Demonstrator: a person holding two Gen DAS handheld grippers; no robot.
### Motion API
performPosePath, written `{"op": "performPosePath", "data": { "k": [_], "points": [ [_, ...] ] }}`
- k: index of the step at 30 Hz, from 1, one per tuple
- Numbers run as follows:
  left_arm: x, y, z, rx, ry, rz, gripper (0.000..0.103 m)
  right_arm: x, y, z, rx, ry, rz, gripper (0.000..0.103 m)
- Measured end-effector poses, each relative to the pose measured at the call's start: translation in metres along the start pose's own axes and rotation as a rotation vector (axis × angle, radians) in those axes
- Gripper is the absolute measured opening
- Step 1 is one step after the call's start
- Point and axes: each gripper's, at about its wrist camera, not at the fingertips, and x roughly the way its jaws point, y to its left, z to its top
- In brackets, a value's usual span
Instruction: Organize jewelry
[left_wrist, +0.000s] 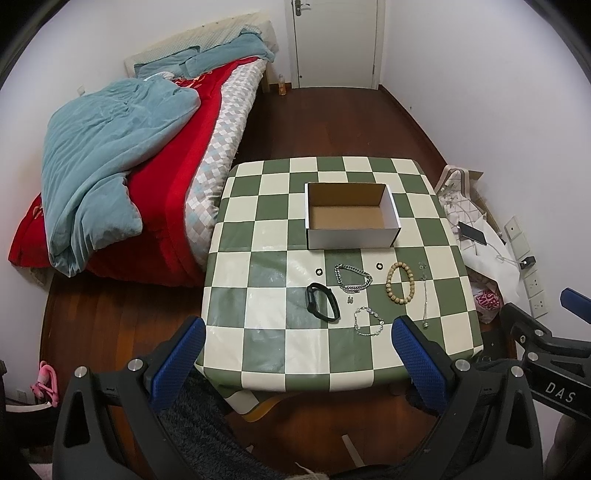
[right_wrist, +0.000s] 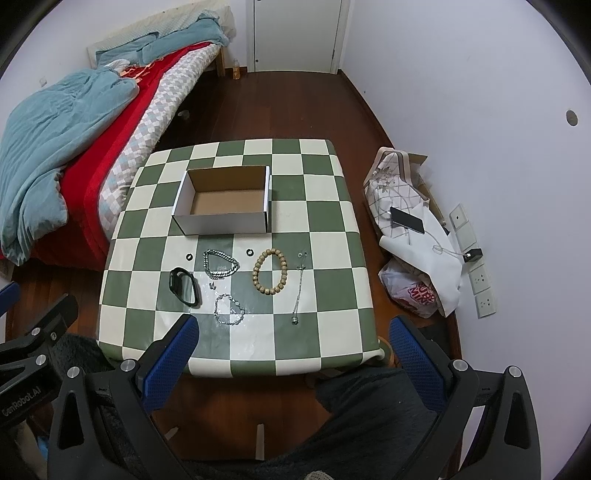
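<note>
An open, empty cardboard box (left_wrist: 351, 216) (right_wrist: 225, 205) stands on the checkered table (left_wrist: 258, 266) (right_wrist: 325, 258). In front of it lie a black wristband (left_wrist: 322, 302) (right_wrist: 184, 286), a thick silver chain (left_wrist: 352, 278) (right_wrist: 220, 264), a thin silver bracelet (left_wrist: 368, 321) (right_wrist: 229, 309), a wooden bead bracelet (left_wrist: 400, 282) (right_wrist: 269, 271), a thin necklace (left_wrist: 424, 295) (right_wrist: 299, 286) and two small black rings (left_wrist: 319, 272) (left_wrist: 379, 265). My left gripper (left_wrist: 299, 339) and right gripper (right_wrist: 293, 339) are both open and empty, held above the table's near edge.
A bed (left_wrist: 147, 166) with a blue blanket and red cover stands left of the table. Bags (right_wrist: 410, 229) with a phone lie on the floor at right, by wall sockets (right_wrist: 480, 277). A white door (left_wrist: 336, 40) is at the far end.
</note>
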Motion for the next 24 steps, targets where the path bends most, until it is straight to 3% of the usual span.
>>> {"op": "performPosePath", "data": {
  "k": [24],
  "points": [
    [-0.0034, 0.0021, 0.0031, -0.004, -0.003, -0.003, 0.103, -0.0047, 0.0031, 0.0, -0.005, -0.007, 0.0, 0.103]
  ]
}}
